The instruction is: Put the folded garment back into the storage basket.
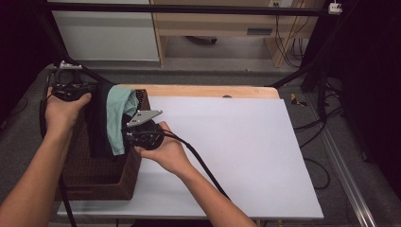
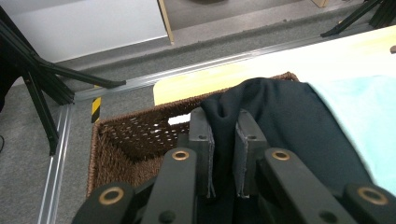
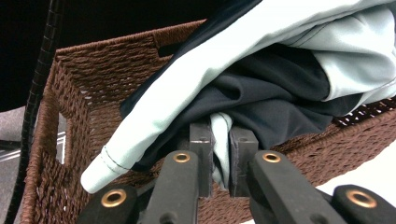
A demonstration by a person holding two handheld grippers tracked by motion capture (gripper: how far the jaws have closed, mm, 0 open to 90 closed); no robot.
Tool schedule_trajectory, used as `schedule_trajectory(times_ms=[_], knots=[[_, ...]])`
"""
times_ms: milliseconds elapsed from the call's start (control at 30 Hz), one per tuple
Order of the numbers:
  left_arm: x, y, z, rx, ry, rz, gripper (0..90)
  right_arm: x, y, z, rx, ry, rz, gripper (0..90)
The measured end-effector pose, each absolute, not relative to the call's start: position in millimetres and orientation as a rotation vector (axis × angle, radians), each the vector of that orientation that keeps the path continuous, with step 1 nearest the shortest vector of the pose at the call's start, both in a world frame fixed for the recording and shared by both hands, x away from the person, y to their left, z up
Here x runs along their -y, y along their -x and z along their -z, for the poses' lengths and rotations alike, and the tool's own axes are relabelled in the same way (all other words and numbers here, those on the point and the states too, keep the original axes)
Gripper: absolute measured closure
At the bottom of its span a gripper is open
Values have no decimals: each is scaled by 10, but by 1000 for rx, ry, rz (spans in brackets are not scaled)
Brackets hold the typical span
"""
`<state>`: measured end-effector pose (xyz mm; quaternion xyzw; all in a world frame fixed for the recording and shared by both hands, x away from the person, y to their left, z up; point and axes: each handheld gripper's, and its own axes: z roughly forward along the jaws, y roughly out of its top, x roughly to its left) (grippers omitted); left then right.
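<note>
A dark navy and pale mint garment [image 1: 113, 120] hangs bunched above a brown wicker basket [image 1: 101, 177] at the table's left edge. My left gripper [image 1: 87, 92] is shut on a fold of the garment's dark cloth [image 2: 224, 135], over the basket's far side. My right gripper [image 1: 130, 135] is shut on a fold of the garment's mint cloth [image 3: 220, 140] at the basket's right rim. In the right gripper view a mint sleeve [image 3: 140, 140] droops toward the basket [image 3: 60, 116]. In the left gripper view the basket [image 2: 135, 135] lies open below the jaws.
A white sheet [image 1: 227, 151] covers the table to the right of the basket, with a strip of bare wood [image 1: 203, 91] along its far edge. Black frame legs [image 2: 42, 79] and a metal rail [image 2: 58, 154] stand on the grey floor beyond the basket.
</note>
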<state>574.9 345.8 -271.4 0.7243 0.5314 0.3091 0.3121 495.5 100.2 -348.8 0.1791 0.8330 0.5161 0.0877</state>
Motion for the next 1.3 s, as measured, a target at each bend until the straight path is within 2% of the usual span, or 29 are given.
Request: schedule_trajectory(times_ms=[1067,1100,1133,1200,1233,1300], knots=[[-3545,-5874,2830,-1437,-1931,-829,796,-1237,-5045,3638,-2536,-546,-1506,827],[-3567,-5914,2860,-1449,-1923,-826,787,-1265,-5056,3648,-2541,-540,-1494,808],[-3583,-5949,2904,-1469,-1913,-821,754,-1294,-5056,3664,-2551,-546,-1470,746],[-3601,-5988,2988,-1501,-1908,-799,679,-1293,-5029,3669,-2567,-537,-1417,529],[-3601,-5989,3028,-1503,-1904,-798,675,-1274,-5010,3655,-2578,-537,-1393,465],[-3577,-5955,3070,-1506,-1909,-798,637,-1167,-4956,3585,-2548,-527,-1361,397]])
